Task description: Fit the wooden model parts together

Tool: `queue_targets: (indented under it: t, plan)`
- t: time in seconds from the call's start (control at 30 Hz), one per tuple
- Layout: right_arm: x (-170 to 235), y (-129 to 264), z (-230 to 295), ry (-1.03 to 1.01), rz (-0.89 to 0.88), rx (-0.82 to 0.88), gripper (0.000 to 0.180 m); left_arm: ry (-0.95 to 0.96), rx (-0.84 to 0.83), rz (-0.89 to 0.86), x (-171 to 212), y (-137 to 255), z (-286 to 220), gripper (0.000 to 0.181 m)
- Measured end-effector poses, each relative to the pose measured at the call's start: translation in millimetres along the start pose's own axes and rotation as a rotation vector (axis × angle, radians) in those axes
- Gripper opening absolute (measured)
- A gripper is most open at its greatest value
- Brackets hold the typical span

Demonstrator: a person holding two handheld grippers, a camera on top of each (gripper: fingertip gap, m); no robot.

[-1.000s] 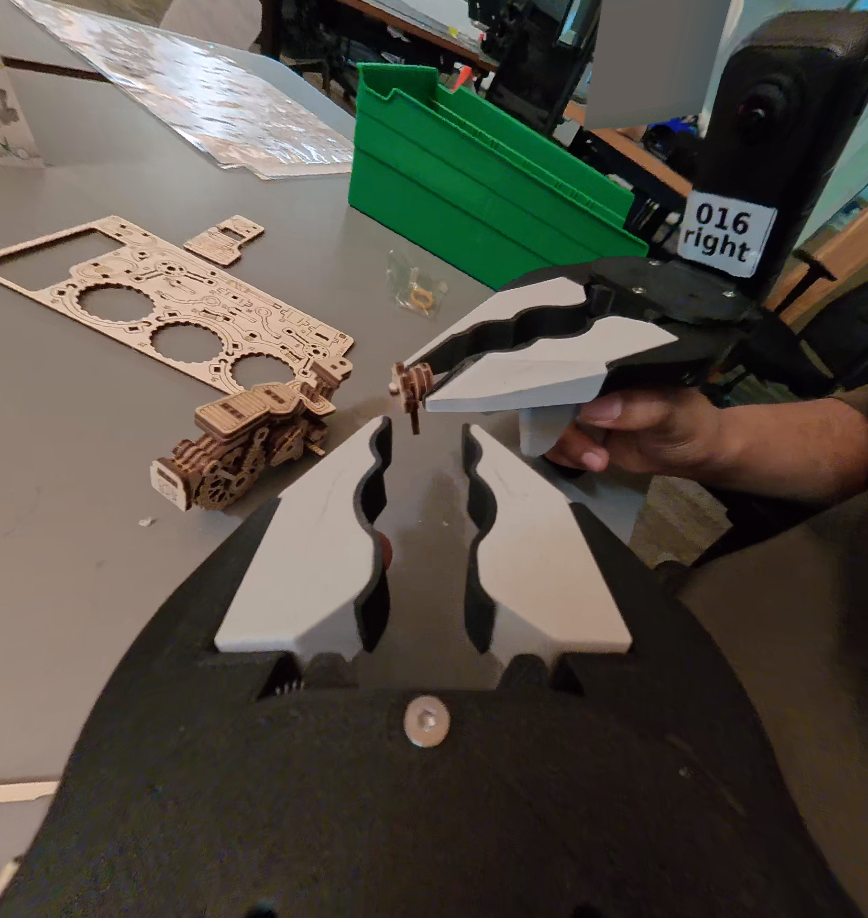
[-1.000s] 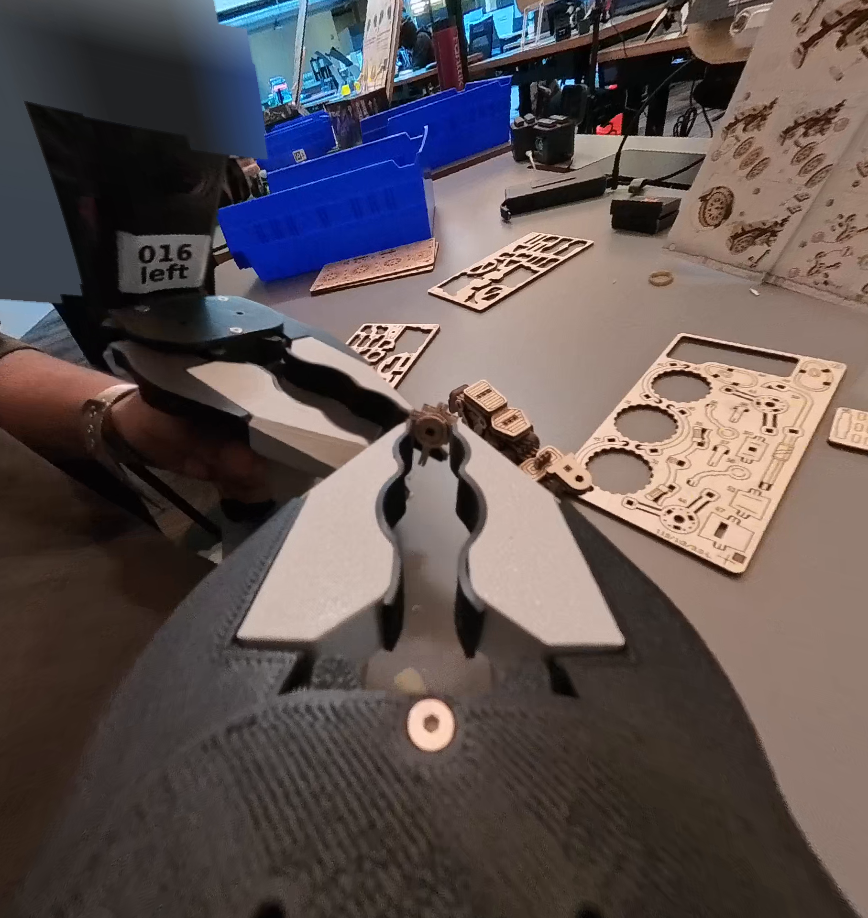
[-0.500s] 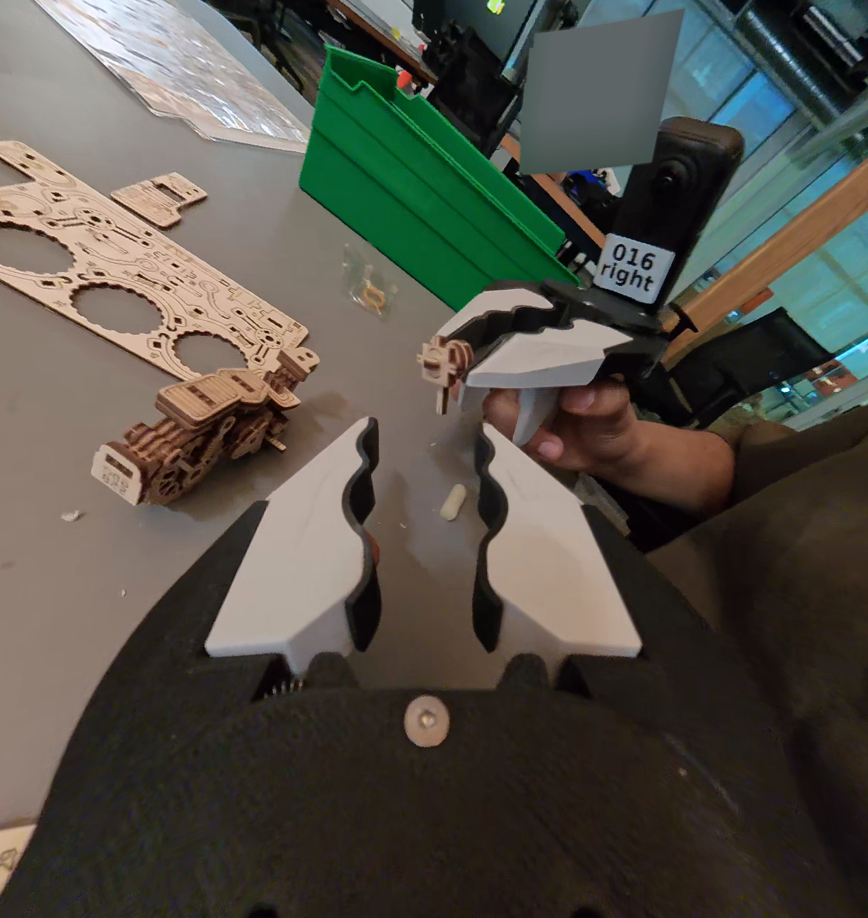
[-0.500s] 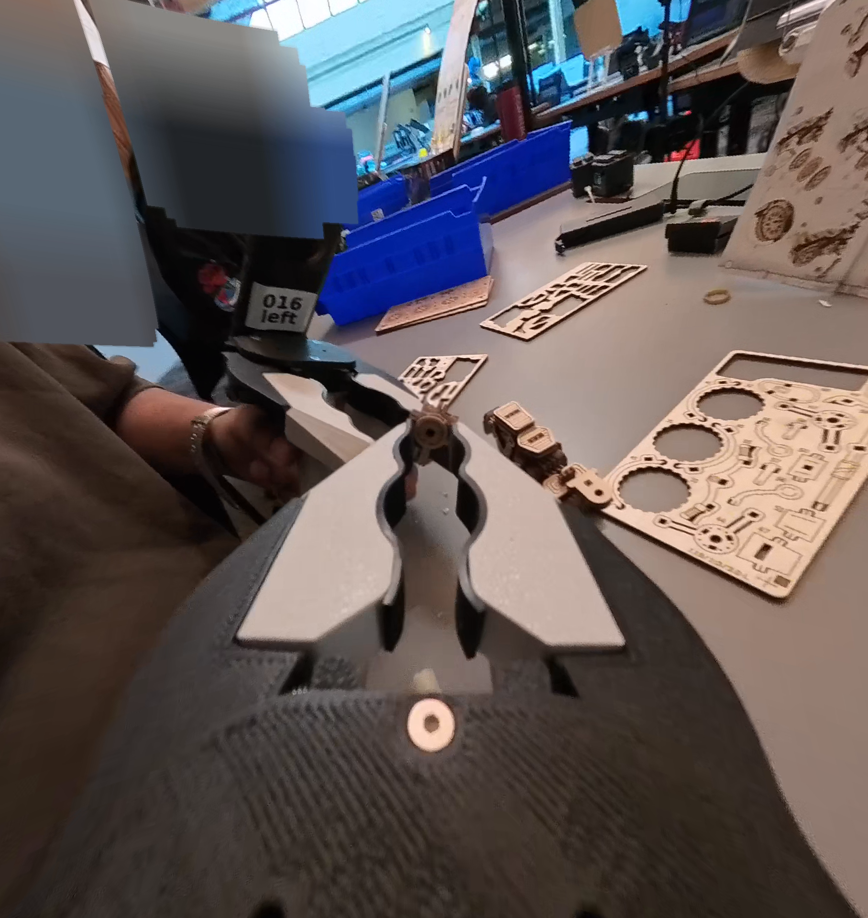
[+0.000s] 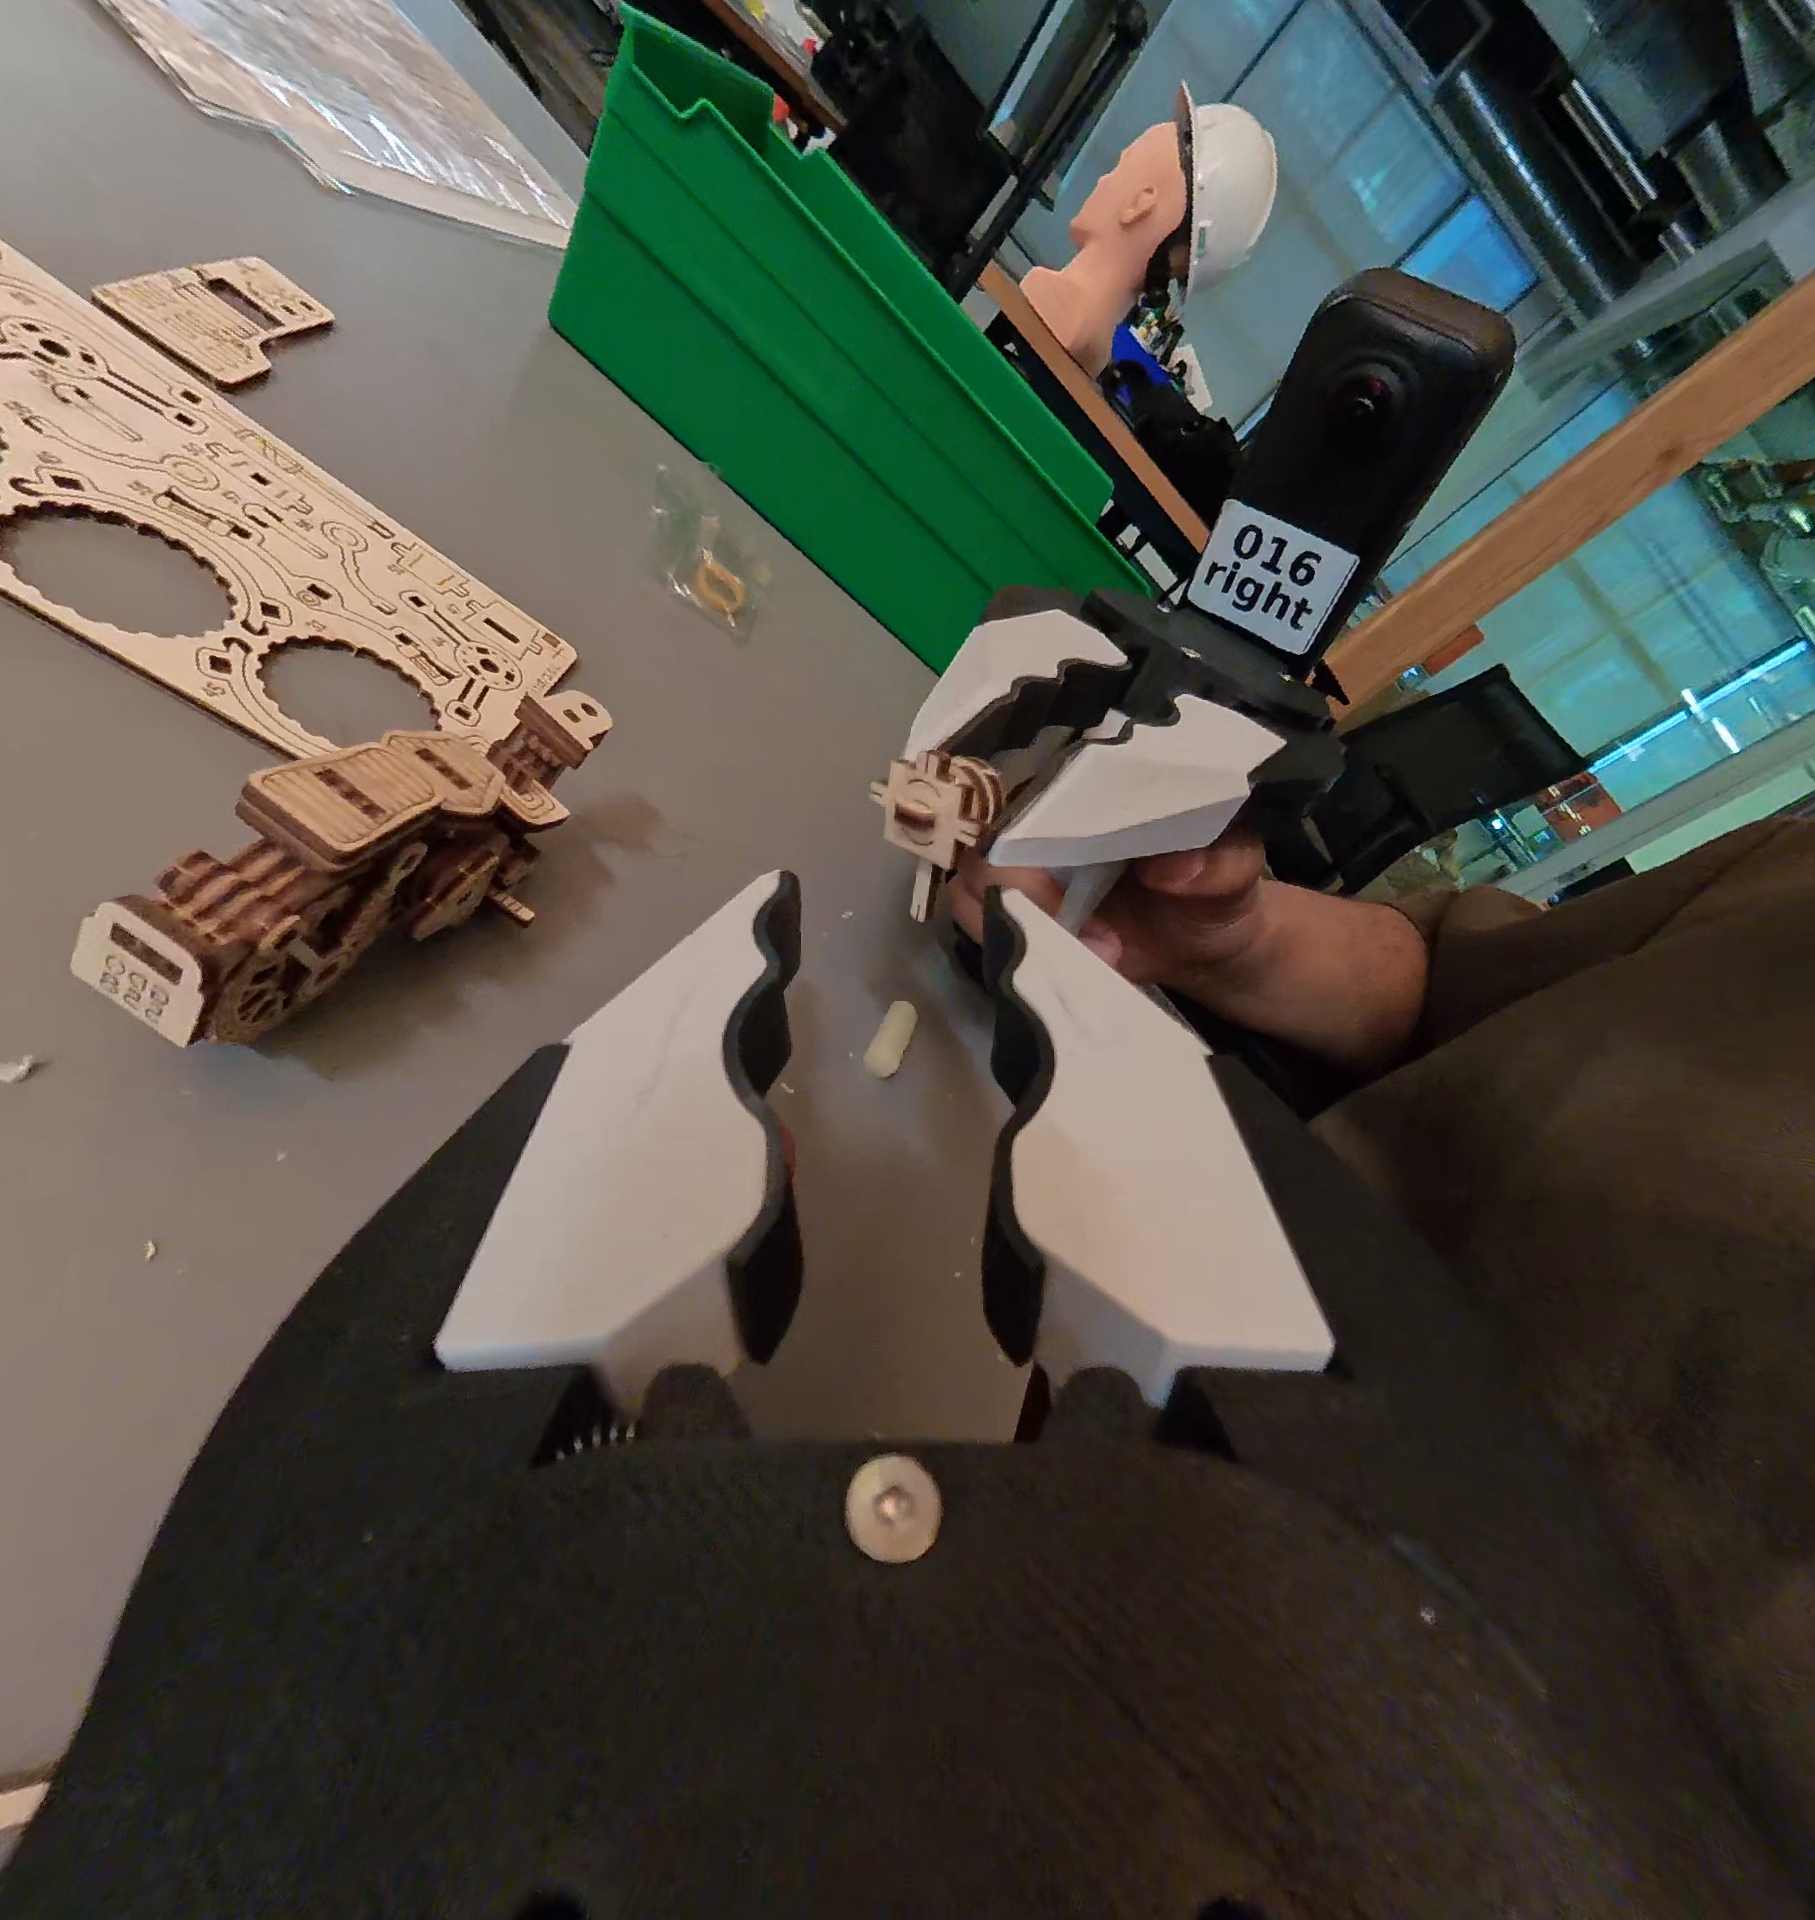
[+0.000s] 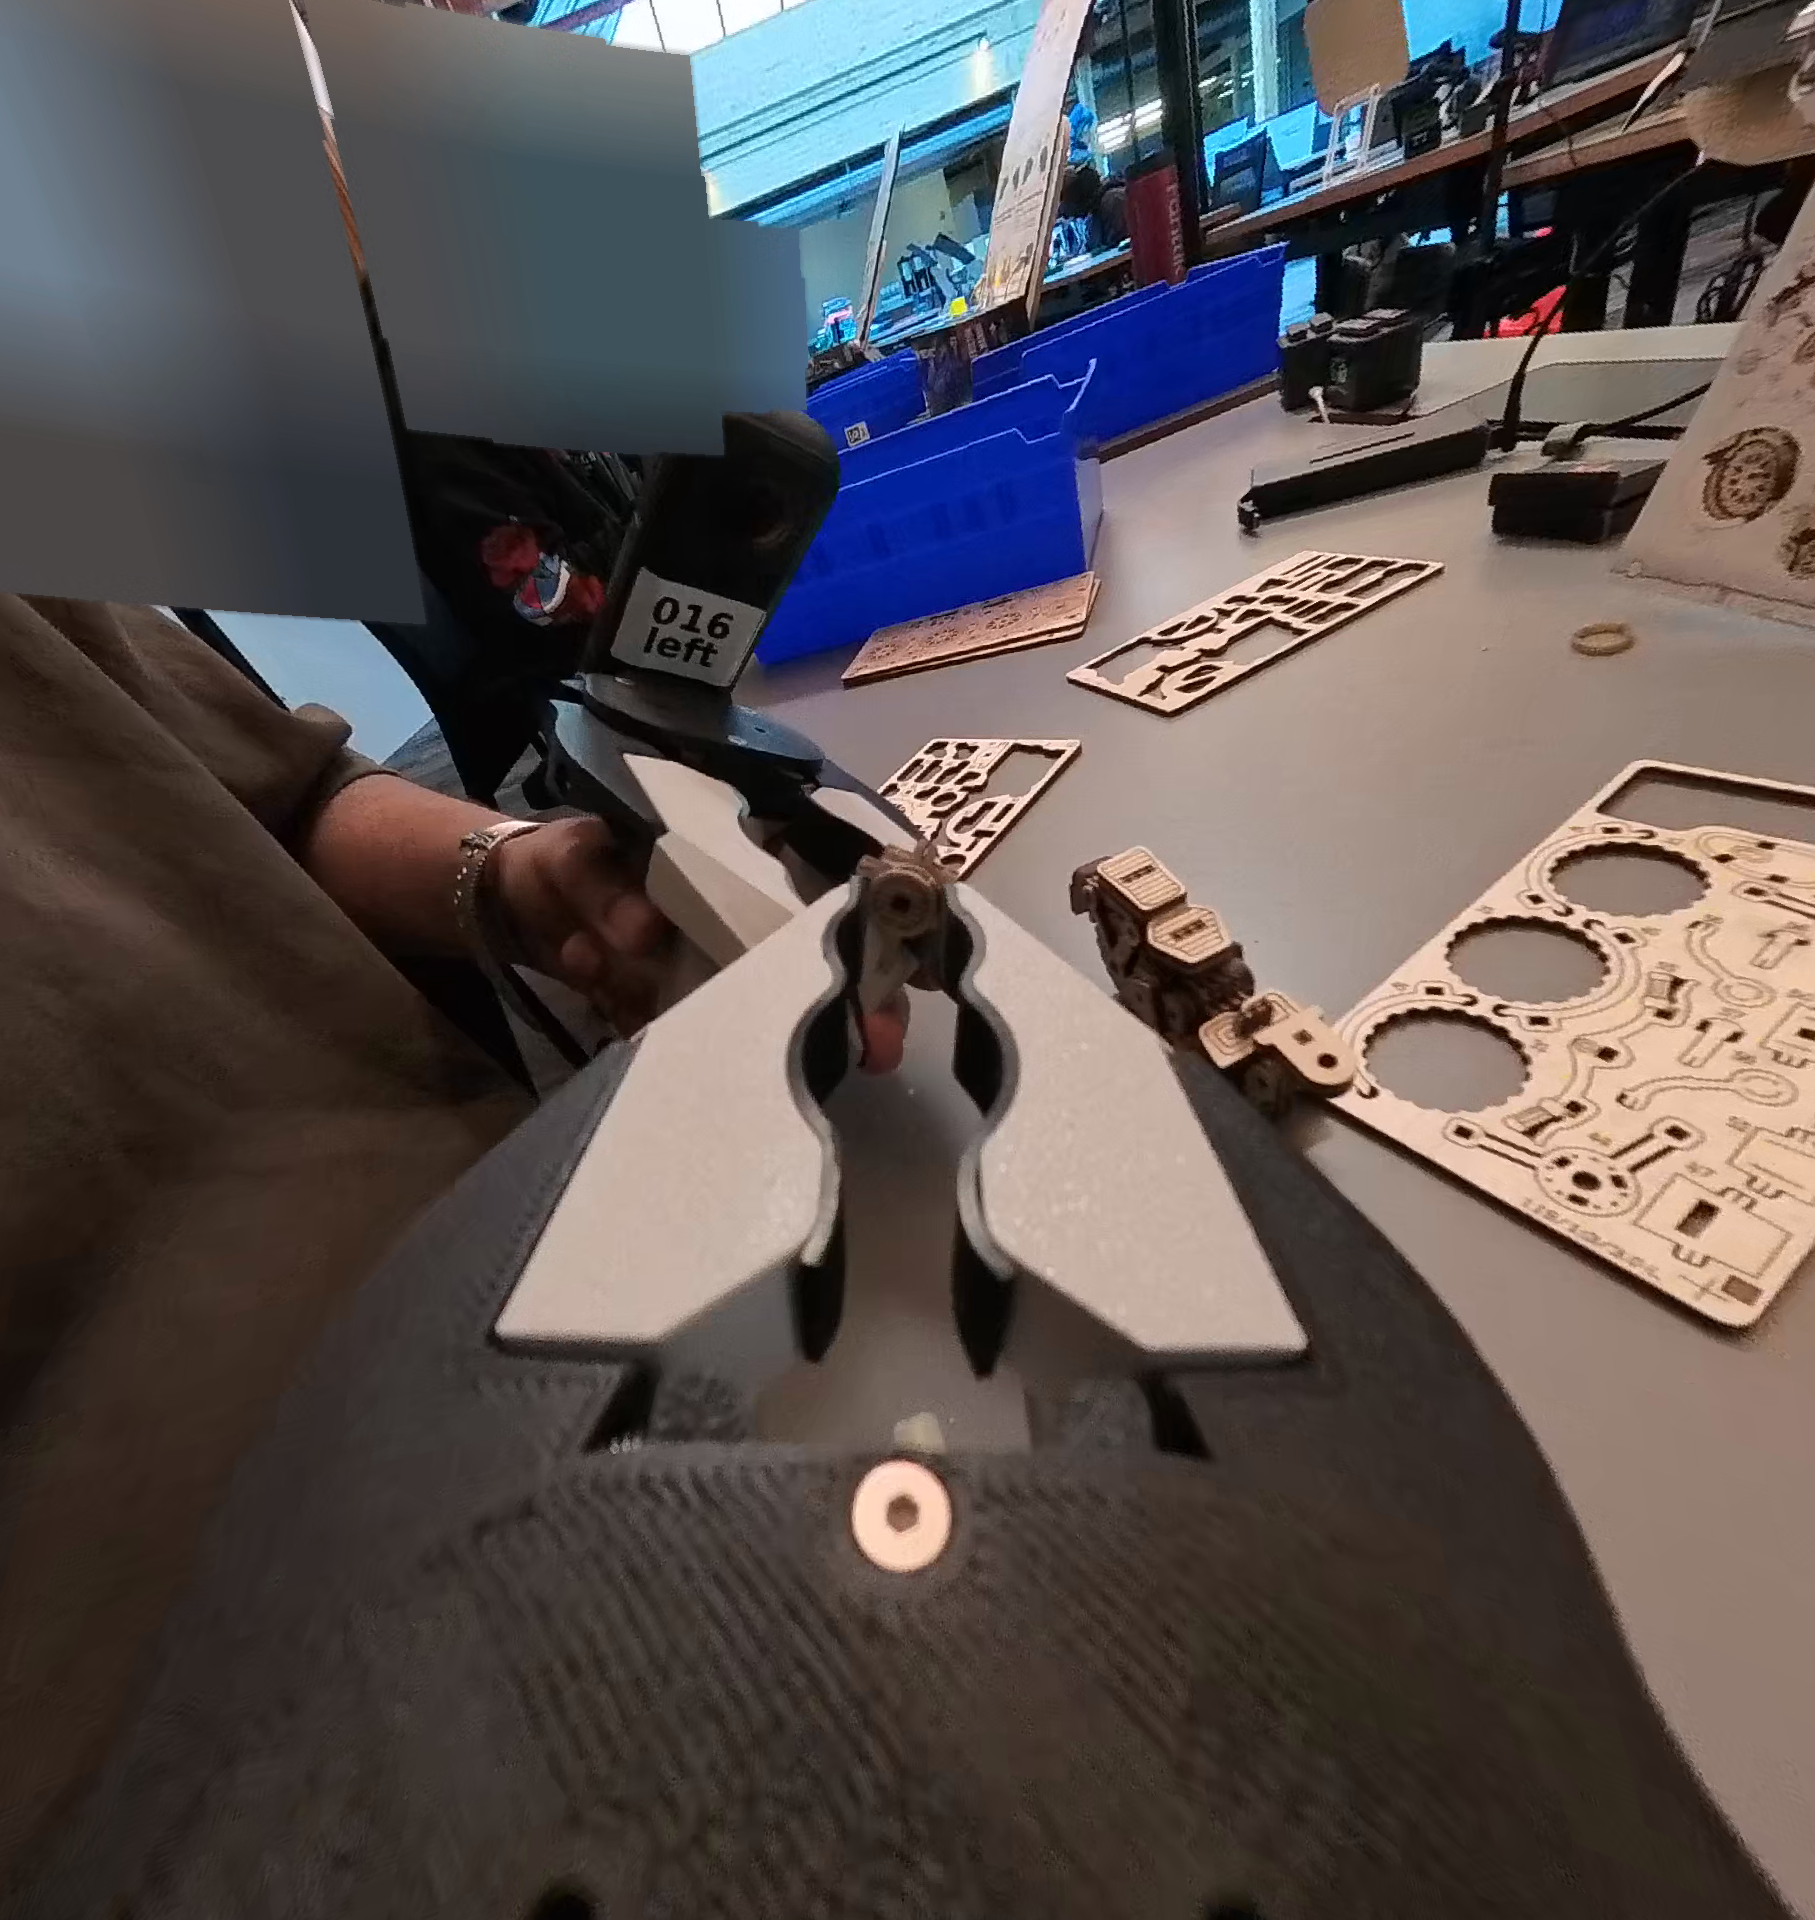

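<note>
Wooden gear part [image 6: 901, 914] sits pinched in the right gripper [image 6: 903, 906], held above the table [image 5: 259, 1143]; the left gripper [image 5: 887, 914] gapes empty beside the model [image 5: 321, 862].

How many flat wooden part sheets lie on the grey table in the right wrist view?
4: a large sheet with round holes at right, a small one behind the right gripper, a long one farther back, a darker one by the blue bin. Others may be hidden.
</note>
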State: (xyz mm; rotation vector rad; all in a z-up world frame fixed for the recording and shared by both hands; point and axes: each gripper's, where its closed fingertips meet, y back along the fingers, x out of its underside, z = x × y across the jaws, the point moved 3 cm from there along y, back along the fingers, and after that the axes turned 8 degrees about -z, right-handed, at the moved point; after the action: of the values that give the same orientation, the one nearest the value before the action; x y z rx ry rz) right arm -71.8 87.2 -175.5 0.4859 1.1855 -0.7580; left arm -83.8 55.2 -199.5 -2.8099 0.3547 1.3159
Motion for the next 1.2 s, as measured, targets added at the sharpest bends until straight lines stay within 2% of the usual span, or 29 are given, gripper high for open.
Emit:
queue_targets:
  t: [0.37, 0.83, 1.03, 1.2]
  plan:
    - [-1, 1, 0, -0.004, -0.007, -0.003, 0.012, -0.003, 0.002, -0.005, -1, 1, 0, 0.024]
    - [-5, 5, -6, -0.017, -0.027, 0.014, 0.011, 0.055, 0.019, 0.011, 0, 0, 2, 0.025]
    - [-5, 5, -9, -0.033, -0.029, 0.017, 0.011, 0.078, 0.052, 0.035, 2, 2, 1, 0.037]
    - [-4, 5, -12, -0.047, -0.031, 0.022, 0.012, 0.082, 0.059, 0.042, 2, 2, 0, 0.039]
